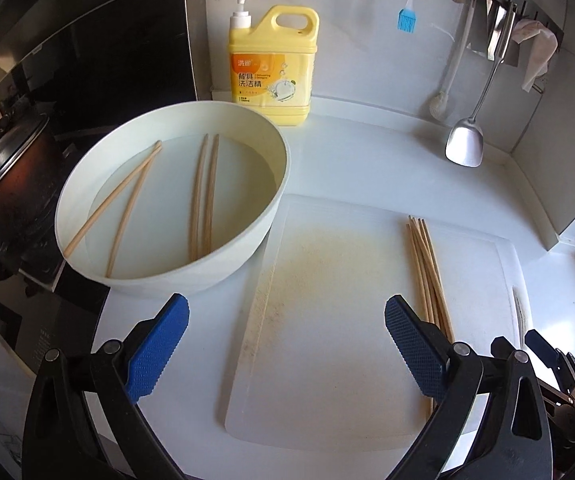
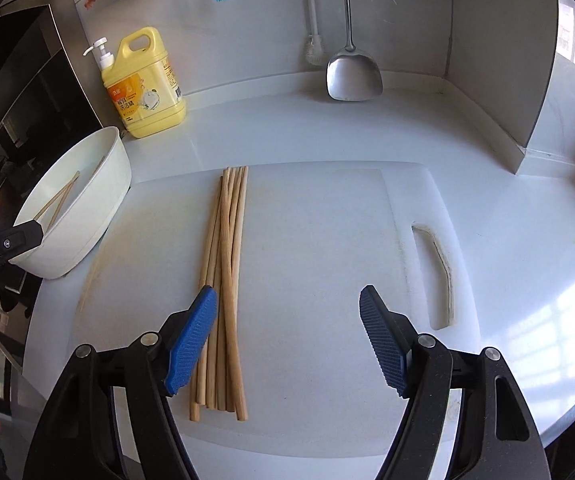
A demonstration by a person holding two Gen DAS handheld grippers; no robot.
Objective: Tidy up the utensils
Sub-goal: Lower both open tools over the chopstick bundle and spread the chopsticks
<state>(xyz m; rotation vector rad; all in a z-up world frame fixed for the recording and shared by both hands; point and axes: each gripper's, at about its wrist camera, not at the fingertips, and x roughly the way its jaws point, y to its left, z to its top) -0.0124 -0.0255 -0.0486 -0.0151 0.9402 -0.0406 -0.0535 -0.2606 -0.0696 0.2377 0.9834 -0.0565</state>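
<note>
A: Chopsticks were the job, and they were found in two places. What was seen first?

B: The cutting board (image 2: 319,240) was seen lying flat on the counter, with the white basin (image 1: 175,272) touching its left edge. A bundle of chopsticks (image 2: 227,280) was laid lengthwise on the board; four more chopsticks (image 1: 203,196) were left in the basin, in what looked like shallow water.

A: How were they judged to handle?

B: They were judged light, stiff and thin. Those in the basin were likely wet and slippery, and could be expected to roll or slide out of a loose pinch. A hold near the middle, across the sticks, was thought best, so that neither end would tip.

A: And the tongs?

B: Both were seen spread wide with nothing between the pads. The left gripper (image 1: 287,348) was held over the bare board beside the basin; the right gripper (image 2: 287,340) was held over the board, its left finger (image 2: 191,340) above the bundle.
</note>
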